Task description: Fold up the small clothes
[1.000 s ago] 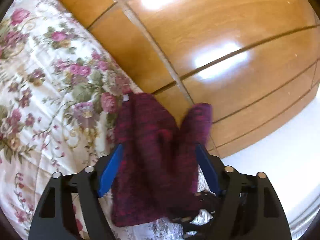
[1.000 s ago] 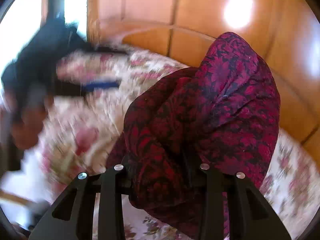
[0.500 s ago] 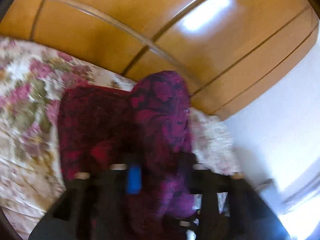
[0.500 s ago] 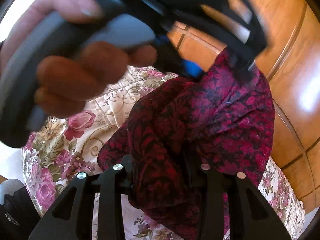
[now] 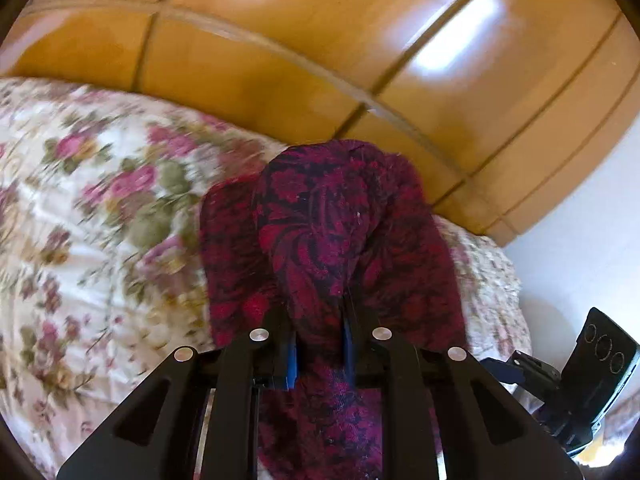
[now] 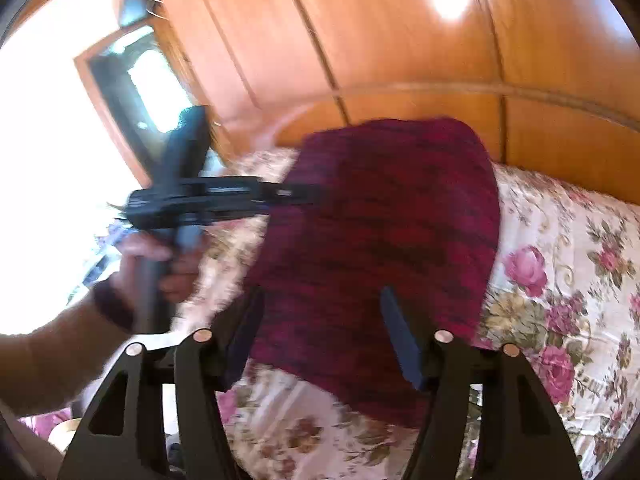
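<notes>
**Limp garment, one tool gripping**

The left tool (image 5: 319, 354) is clamped on a bunched fold of the dark red patterned garment (image 5: 336, 232), lifted above the floral bed (image 5: 80, 240). The right tool (image 6: 322, 338) gapes, released, cloth between its fingers. The fabric looks light and floppy; corners suit grasping best. The wooden headboard (image 5: 280, 60) stands near; open bedspread lies leftward.

Garment (image 5: 340, 232): dark red, black floral pattern. Bedspread (image 5: 80, 240): cream, pink roses, green leaves. Headboard (image 5: 320, 40), upper frame: glossy orange-brown wood. Left gripper (image 5: 320, 354): black, blue pads. Wall (image 5: 580, 240), right: white.
</notes>
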`<state>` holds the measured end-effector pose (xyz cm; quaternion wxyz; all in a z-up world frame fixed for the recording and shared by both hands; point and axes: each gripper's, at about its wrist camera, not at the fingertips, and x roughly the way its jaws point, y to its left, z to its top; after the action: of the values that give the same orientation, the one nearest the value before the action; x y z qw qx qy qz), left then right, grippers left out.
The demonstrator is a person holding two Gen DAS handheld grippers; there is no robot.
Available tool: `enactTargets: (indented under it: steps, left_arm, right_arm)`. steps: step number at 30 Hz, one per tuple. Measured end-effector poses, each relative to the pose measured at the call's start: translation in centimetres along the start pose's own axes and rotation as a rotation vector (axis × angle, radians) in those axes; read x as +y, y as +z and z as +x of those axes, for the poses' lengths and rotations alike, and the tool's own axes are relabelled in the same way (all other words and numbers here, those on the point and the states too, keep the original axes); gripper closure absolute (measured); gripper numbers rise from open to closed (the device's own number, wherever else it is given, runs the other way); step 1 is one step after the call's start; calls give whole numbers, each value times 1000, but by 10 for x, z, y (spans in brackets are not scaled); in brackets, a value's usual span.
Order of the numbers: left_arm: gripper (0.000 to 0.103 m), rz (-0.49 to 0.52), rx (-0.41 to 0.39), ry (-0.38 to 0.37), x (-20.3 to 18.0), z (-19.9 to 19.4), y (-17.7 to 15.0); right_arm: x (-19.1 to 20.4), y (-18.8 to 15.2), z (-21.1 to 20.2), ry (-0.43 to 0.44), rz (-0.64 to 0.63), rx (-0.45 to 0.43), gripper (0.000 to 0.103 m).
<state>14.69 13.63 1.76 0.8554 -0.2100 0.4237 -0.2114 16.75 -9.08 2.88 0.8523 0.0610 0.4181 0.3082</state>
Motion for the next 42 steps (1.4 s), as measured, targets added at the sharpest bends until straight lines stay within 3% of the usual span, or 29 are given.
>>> enactTargets:
  steps: [2, 5, 9, 10, 13, 14, 15, 19, 22, 26, 29, 34, 40, 42]
  left_arm:
    - [87, -18, 4, 42, 6, 7, -3]
    - [73, -21, -9, 160, 10, 15, -12]
    - [60, -21, -29, 221, 8, 18, -11]
    - [60, -9, -31, 229, 6, 19, -11]
    - [60, 12, -46, 225, 2, 21, -10]
    - [60, 17, -52, 229, 1, 20, -11]
    - [57, 23, -57, 238, 2, 21, -12]
    - [48, 26, -74, 244, 5, 19, -16]
    - [41, 29, -75, 244, 9, 18, -17]
    - [33, 12, -56, 209, 21, 22, -18]
    - [30, -25, -43, 161, 35, 28, -19]
    - [30, -87, -41, 64, 52, 34, -23]
    - [30, -262, -37, -192, 83, 47, -36]
    - [30, -259, -52, -227, 80, 47, -42]
  right_arm:
    - [3, 0, 13, -61, -36, 19, 50]
    - [15, -8, 33, -168, -119, 31, 49]
    - [17, -16, 39, -232, -160, 38, 48]
    - [14, -14, 36, -209, -152, 43, 46]
    - [-1, -4, 23, -73, -67, 30, 20]
    - [-9, 1, 17, -39, -18, 9, 6]
    - [-19, 6, 11, -22, 26, -20, 2]
    - [-58, 19, 11, 26, 193, -41, 2]
    - [-93, 24, 30, 59, 290, -5, 2]
    - [-130, 23, 58, 125, 387, 71, 2]
    - [-148, 15, 77, 253, 428, 111, 2]
    - [-165, 6, 96, 380, 477, 96, 2]
    - [-166, -1, 90, 385, 460, 80, 3]
    - [-150, 3, 83, 363, 430, 64, 12]
